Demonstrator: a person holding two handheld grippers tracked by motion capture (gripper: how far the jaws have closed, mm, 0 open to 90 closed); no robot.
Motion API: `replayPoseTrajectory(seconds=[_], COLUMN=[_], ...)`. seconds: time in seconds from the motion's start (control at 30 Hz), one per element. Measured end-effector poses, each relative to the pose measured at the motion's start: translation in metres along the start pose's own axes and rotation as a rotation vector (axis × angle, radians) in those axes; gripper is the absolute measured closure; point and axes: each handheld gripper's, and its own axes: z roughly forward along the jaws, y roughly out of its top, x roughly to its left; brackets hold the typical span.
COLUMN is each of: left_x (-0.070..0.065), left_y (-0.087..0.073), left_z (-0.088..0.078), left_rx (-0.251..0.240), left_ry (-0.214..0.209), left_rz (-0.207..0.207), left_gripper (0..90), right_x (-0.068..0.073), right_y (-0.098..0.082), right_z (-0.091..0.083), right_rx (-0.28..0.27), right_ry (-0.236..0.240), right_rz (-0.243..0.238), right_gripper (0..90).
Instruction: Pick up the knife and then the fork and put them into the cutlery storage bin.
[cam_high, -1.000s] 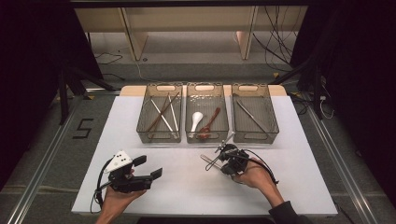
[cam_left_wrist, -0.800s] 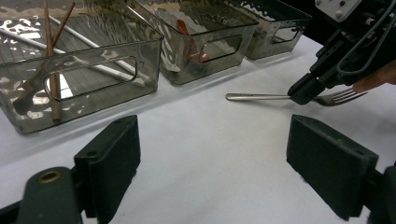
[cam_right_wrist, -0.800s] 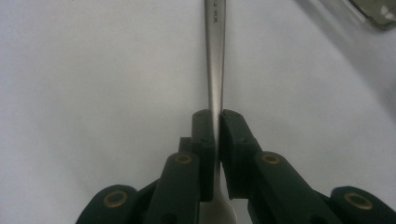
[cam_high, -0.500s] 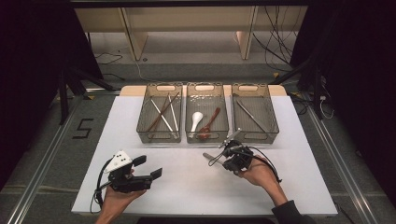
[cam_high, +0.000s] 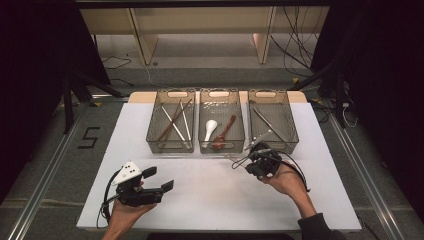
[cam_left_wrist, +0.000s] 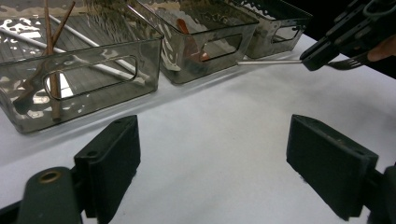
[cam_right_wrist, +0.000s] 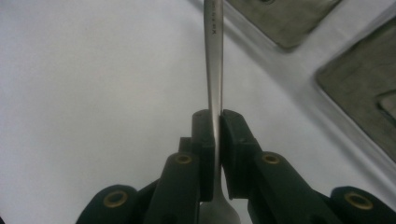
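My right gripper (cam_high: 254, 158) is shut on a metal fork (cam_high: 234, 158), held a little above the white table (cam_high: 210, 200) just in front of the right-hand bin. In the right gripper view the fork's handle (cam_right_wrist: 214, 60) runs up from between the pressed pads of the gripper (cam_right_wrist: 217, 140). The left gripper view shows that right gripper (cam_left_wrist: 327, 46) with the handle (cam_left_wrist: 268, 61) sticking out one side and the tines (cam_left_wrist: 348, 63) out the other. My left gripper (cam_high: 160, 178) rests open at the front left, nothing between its pads (cam_left_wrist: 112, 158).
Three clear bins stand in a row at the back. The left bin (cam_high: 170, 91) holds chopsticks (cam_high: 172, 122). A white spoon (cam_high: 210, 129) and a brown spoon (cam_high: 225, 131) lie in the middle bin (cam_high: 221, 90). Metal cutlery lies in the right bin (cam_high: 270, 91).
My right gripper has lifted with the fork and moved back and to the right, toward the right bin. The left gripper has kept still.
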Motion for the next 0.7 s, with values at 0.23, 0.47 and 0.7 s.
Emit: replayPoseTrajectory(seconds=[0.23,0.47,0.7], left_x=[0.000,0.000,0.000], left_y=[0.000,0.000,0.000], left_z=[0.000,0.001,0.000], left_rx=[0.000,0.002,0.002], left_ry=[0.001,0.002,0.003], left_rz=[-0.002,-0.005,-0.002], left_gripper=[17.2,17.2,17.2], right_x=[-0.014,-0.029,-0.047], right_y=[-0.001,0.004,0.015], right_z=[-0.024,-0.039,-0.053], right_rx=[-0.058,-0.093,-0.122], right_ry=[-0.028,-0.056,-0.091], right_rz=[0.029,0.054,0.083], right_gripper=[85.1,85.1,85.1])
